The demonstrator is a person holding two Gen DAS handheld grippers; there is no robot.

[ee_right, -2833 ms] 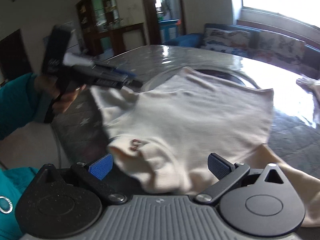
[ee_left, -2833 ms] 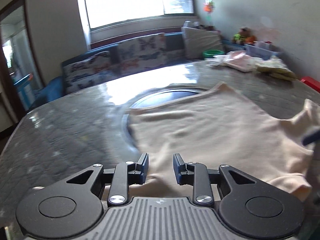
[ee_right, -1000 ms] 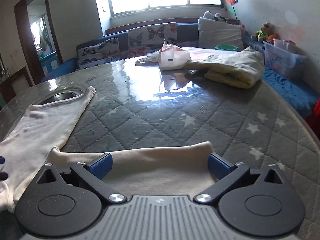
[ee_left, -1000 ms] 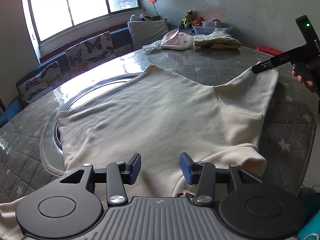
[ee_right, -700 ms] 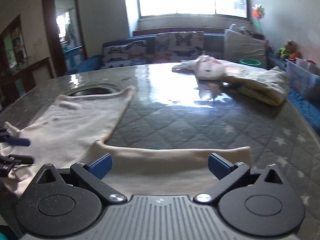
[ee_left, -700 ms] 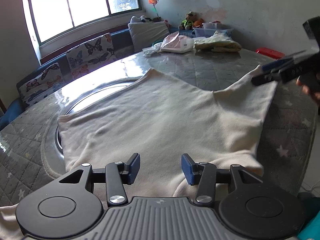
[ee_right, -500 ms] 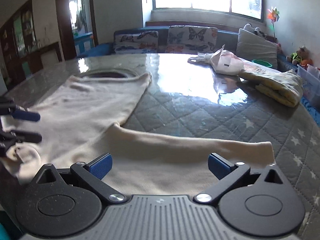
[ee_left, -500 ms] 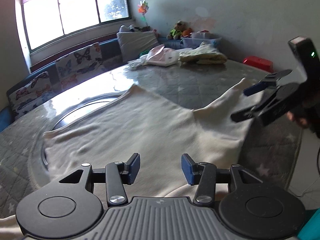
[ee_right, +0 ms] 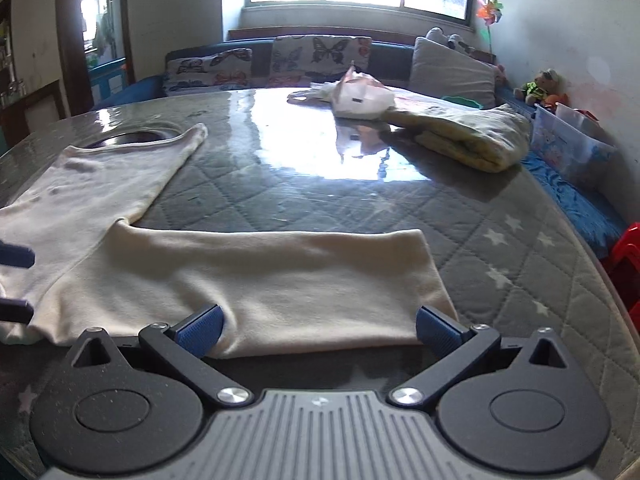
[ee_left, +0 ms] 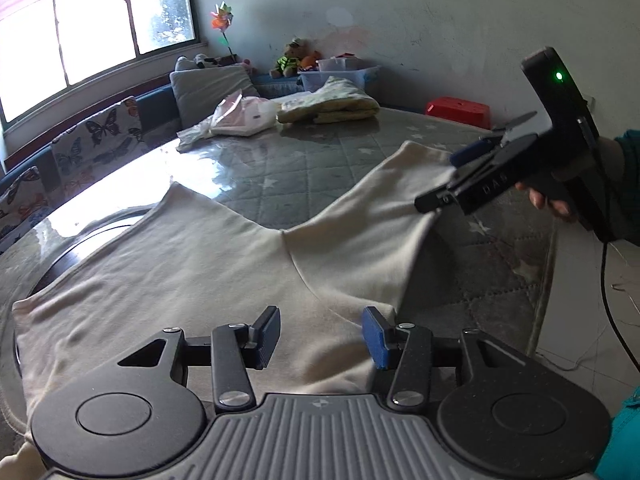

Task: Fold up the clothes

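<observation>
A cream long-sleeved top point(ee_left: 192, 264) lies spread flat on the quilted grey table point(ee_left: 304, 168). My left gripper point(ee_left: 320, 338) is open, its jaws just above the top's near edge, holding nothing. My right gripper point(ee_right: 318, 326) is open wide at the near edge of the outstretched sleeve point(ee_right: 256, 272), and the cloth lies between its pads without being pinched. In the left wrist view the right gripper point(ee_left: 460, 178) sits at the sleeve's cuff end point(ee_left: 424, 160), held by a hand in a teal sleeve.
A folded yellow cloth point(ee_right: 472, 136) and a pink-white plastic bag point(ee_right: 360, 96) lie at the table's far side. A round dark inset point(ee_right: 128, 138) is under the top's hem. A red stool point(ee_left: 458, 110) and a butterfly-cushioned sofa point(ee_right: 280, 60) stand beyond the table.
My right gripper has come down to the sleeve's near edge and the sleeve now lies stretched out flat. My left gripper stayed open over the top's near edge.
</observation>
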